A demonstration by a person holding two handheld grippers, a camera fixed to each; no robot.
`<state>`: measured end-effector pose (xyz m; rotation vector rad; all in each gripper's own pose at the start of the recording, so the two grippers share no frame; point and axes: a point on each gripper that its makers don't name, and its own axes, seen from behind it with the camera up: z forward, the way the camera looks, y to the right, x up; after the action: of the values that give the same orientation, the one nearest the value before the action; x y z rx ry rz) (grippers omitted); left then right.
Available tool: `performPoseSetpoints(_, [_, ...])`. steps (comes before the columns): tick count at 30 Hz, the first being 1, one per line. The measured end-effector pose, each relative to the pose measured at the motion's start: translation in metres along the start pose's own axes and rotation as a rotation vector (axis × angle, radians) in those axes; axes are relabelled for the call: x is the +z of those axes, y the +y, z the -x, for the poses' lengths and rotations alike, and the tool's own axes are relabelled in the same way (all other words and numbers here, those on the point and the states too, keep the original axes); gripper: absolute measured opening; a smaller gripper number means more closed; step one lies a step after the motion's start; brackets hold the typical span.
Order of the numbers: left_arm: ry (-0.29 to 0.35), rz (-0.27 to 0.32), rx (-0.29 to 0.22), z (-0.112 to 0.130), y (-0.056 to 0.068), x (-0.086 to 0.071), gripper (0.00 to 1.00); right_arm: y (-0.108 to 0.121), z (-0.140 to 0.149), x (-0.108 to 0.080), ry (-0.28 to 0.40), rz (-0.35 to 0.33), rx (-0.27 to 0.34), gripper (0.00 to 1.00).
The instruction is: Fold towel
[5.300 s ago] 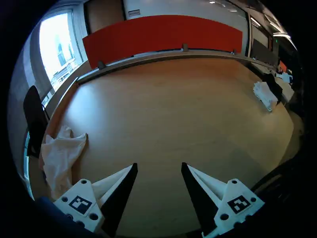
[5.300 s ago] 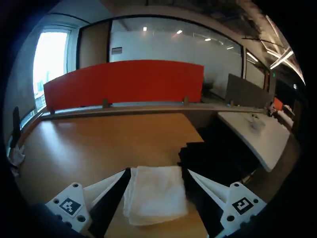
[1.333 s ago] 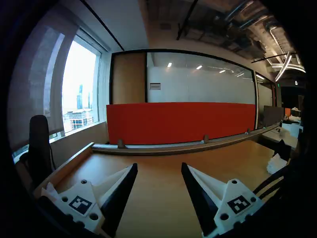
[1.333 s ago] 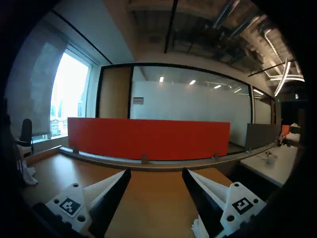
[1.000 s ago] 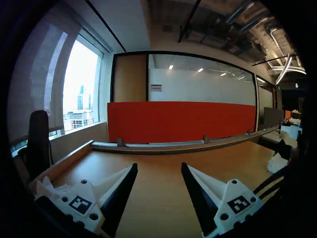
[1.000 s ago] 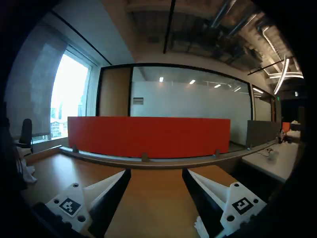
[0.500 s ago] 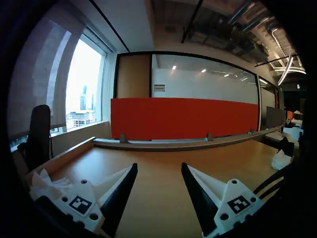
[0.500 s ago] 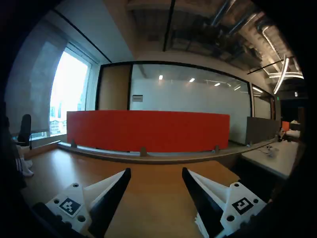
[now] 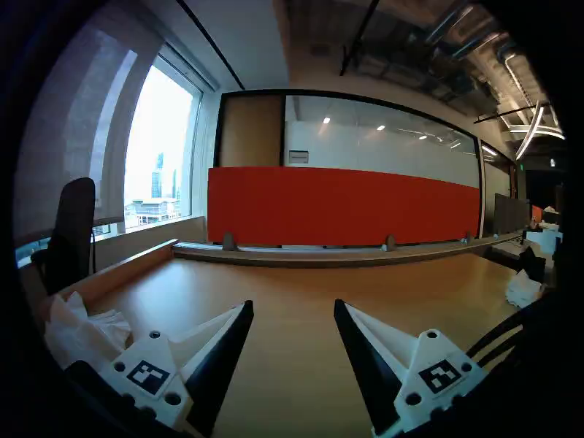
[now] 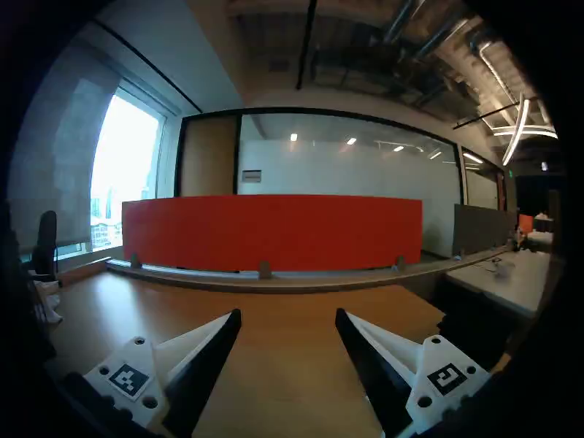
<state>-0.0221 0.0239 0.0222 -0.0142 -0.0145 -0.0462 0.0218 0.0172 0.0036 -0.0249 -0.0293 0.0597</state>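
Worktop (image 9: 306,292) of pale wood runs out ahead of us in the left gripper view. Our left gripper (image 9: 292,306) hangs low over it with its two fingers spread wide, and bare wood shows in the gap between them.

The crumpled towel (image 9: 80,332) lies at eight o'clock — a loose white heap near the worktop's left edge, just beside the left finger's marker block and not touching either finger. A second towel (image 9: 522,288) sits at three o'clock, far off by the right edge. It is too small for us to tell how neatly it lies. The two are well apart, with the open wood between them.

A red partition (image 9: 343,208) stands along the back of the worktop at twelve o'clock. A black chair (image 9: 69,241) is at nine o'clock, in front of a bright window (image 9: 157,182).

In the right gripper view our right gripper (image 10: 287,314) is likewise parted over plain wood, gripping nothing. A bit of white cloth (image 10: 47,306) peeps in at nine o'clock, half hidden by a dark shape — we cannot tell how it lies. The same red partition crosses at twelve o'clock, and a white desk (image 10: 504,281) stands apart at three o'clock.
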Motion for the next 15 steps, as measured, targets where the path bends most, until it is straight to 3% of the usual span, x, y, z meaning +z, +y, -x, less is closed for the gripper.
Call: performPoseSetpoints(15, [0.025,-0.016,0.015,0.023,-0.014,0.002,0.81,-0.011,0.015,-0.001,-0.009,-0.004,-0.012,1.00])
